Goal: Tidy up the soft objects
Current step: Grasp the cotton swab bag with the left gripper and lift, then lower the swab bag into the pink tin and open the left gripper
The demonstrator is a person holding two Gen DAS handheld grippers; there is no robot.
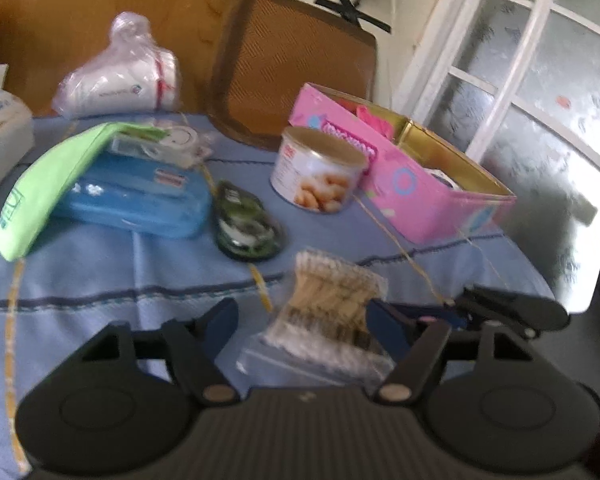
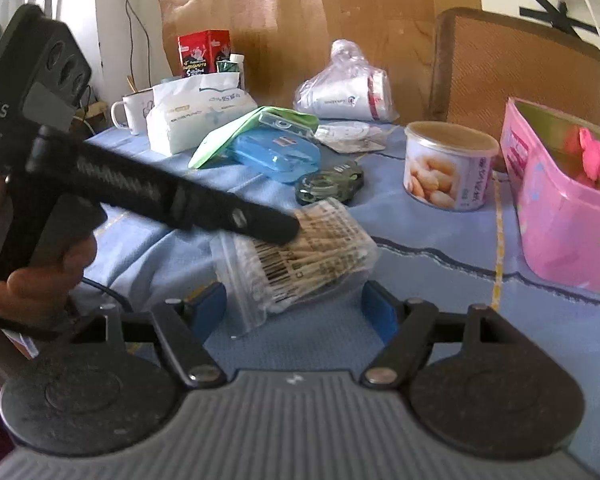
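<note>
While both grippers face the same clear bag of cotton swabs (image 2: pixel 296 258), neither has closed on it. The left gripper (image 1: pixel 302 324) has its blue-padded fingers spread wide, and the bag (image 1: pixel 328 316) sits in the gap between them, lying on the blue tablecloth (image 1: pixel 100 264); whether either pad touches the plastic cannot be told through the blur. The right gripper (image 2: pixel 294 306) also has its jaws apart, with the near end of the bag just ahead of and between its fingers. In the right wrist view, the left gripper's black body (image 2: pixel 148 196) comes in from the left, held by a hand (image 2: pixel 36 280), its tip over the far end of the bag.

Ahead of the left gripper and slightly left lies a dark green tape dispenser (image 1: pixel 246 224). Further left is a blue plastic case (image 1: pixel 140 200) with a green pouch (image 1: pixel 48 188) leaning over it. Ahead and slightly right stands a round tin (image 1: pixel 316 170) printed with pale snacks, just beside an open pink box (image 1: pixel 412 184) to its right. Beyond these, at the far edge, rests a plastic-wrapped white bundle (image 1: pixel 120 80), with a brown chair back (image 1: pixel 292 64) behind the table.
</note>
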